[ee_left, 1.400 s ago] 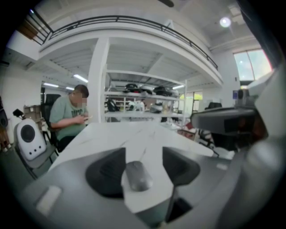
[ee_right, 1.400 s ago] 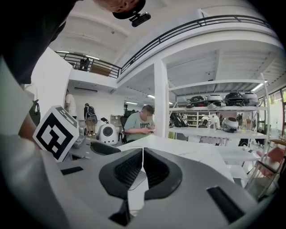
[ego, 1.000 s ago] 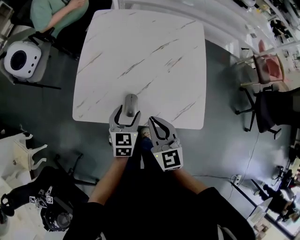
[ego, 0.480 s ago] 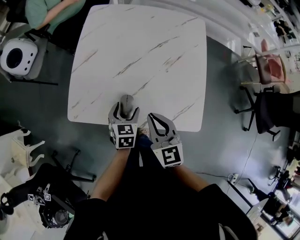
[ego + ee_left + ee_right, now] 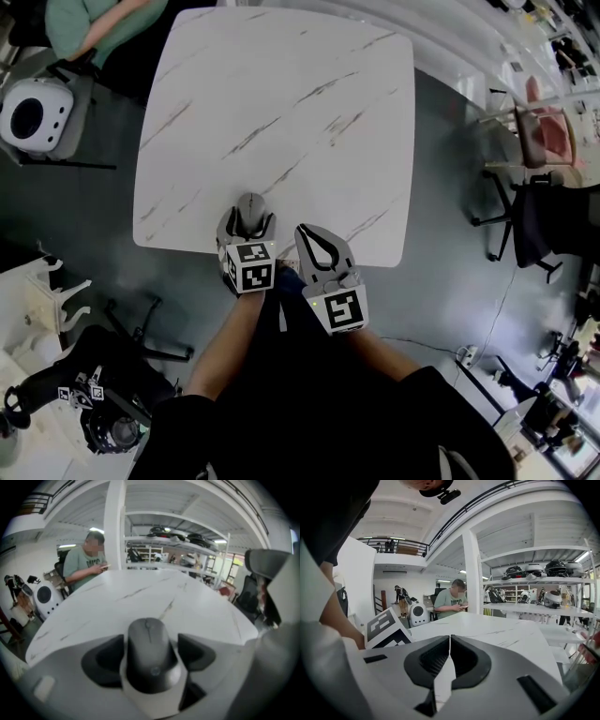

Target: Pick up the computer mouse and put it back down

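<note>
White, grey-veined tabletop (image 5: pixel 281 103) carrying one grey computer mouse (image 5: pixel 251 210), lying flat between the left gripper's (image 5: pixel 249 223) parted jaws.

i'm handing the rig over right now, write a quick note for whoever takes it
Left gripper: jaws wide apart and have just been opening. The computer mouse sits between them, not gripped.
Right gripper: jaws together, empty, beside the left one at the near edge of the table.
Mouse: lies flat on the table near that edge.
Done: the mouse appears set down and let go.
Left: probably only drawing the left gripper back clear of the mouse without nudging it.
</note>
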The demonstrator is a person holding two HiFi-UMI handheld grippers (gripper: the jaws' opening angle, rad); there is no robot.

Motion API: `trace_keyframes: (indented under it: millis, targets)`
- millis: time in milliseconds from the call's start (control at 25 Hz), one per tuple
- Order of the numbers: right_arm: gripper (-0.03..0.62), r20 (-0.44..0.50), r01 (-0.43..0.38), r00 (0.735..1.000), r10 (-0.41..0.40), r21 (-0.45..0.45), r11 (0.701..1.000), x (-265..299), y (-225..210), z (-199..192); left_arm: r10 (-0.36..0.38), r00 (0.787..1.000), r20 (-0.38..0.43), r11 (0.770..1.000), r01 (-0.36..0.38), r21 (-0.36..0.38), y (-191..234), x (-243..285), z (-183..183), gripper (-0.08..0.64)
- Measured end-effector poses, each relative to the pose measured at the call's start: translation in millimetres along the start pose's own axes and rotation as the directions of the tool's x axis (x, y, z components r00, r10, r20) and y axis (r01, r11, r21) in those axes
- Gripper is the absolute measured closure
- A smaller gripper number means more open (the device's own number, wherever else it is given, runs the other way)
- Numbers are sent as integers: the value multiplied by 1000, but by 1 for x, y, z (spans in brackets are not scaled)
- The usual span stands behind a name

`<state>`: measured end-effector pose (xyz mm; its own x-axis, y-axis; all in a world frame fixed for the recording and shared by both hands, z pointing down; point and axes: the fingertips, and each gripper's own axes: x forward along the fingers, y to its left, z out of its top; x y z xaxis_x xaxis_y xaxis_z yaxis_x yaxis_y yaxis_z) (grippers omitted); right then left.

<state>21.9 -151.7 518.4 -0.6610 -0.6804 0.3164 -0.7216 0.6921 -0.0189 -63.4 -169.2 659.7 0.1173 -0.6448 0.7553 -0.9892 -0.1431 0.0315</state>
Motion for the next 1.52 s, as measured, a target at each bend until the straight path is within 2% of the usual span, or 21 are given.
trace_keyframes:
  millis: [160, 360, 600, 840, 1200, 1520]
  targets:
    - [571, 3, 0, 1000, 0, 2, 1000, 3, -1, 1, 0, 1000, 19, 1000, 0, -12, 0, -1, 0, 244]
    - [572, 7, 10, 1000, -10, 9, 1000, 4, -3, 2, -16, 1000, 26, 1000, 16, -6, 2, -2, 0, 255]
    - [571, -14, 35, 999, -35, 6, 999, 3, -2, -3, -43, 998, 39, 998, 42, 45, 1, -4, 1, 258]
    - [572, -7, 85, 996, -85, 7, 996, -4, -3, 1, -82, 989, 122, 993, 71, 96, -4, -23, 23, 258]
    - [571, 47, 168, 985, -167, -10, 986, -18, -9, 26, -118, 947, 299, 985, 72, 160, -10, -77, 79, 258]
    - [571, 95, 226, 970, -223, -15, 974, -36, -13, 46, -124, 885, 448, 984, 53, 169, -9, -139, 116, 258]
